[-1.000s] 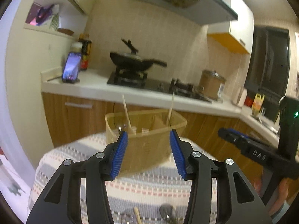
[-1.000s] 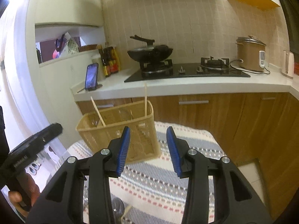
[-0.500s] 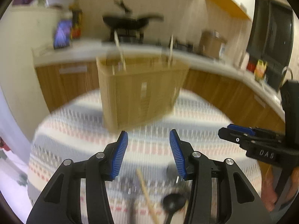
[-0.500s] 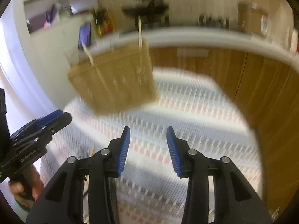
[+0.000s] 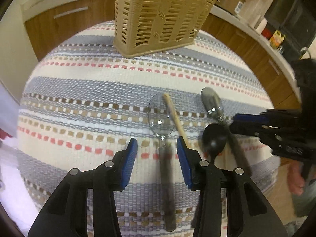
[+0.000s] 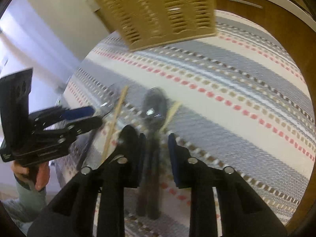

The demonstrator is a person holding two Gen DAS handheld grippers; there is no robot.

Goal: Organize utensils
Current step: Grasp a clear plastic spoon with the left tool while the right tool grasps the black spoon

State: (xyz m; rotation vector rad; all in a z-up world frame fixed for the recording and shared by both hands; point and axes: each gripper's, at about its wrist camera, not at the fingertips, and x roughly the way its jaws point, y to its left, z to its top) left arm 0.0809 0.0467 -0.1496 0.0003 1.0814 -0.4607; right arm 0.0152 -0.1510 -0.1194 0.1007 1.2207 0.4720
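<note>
**Both grippers low over the spoons**

Striped woven cloth [image 5: 79, 102] covers the table; tan slotted basket [image 5: 158, 15] stands at the far side, well ahead of both grippers.

Left gripper [image 5: 157, 148]: jaws just been closing, not yet gripping. Clear spoon [image 5: 161, 116] lies between the pads w/ a gap each side. Chopstick [image 5: 175, 116] crosses its bowl.

Right gripper [image 6: 157, 148]: jaws just been closing too. Steel spoon [image 6: 155, 104] handle runs between pads; pic blurred, contact can't be told. Black spoon [image 5: 214, 138] just left of it.

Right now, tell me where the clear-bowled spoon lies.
In the left wrist view the clear-bowled spoon lies on the striped cloth, its dark handle running between the open left tongs, with a wooden chopstick along its right edge.
</note>
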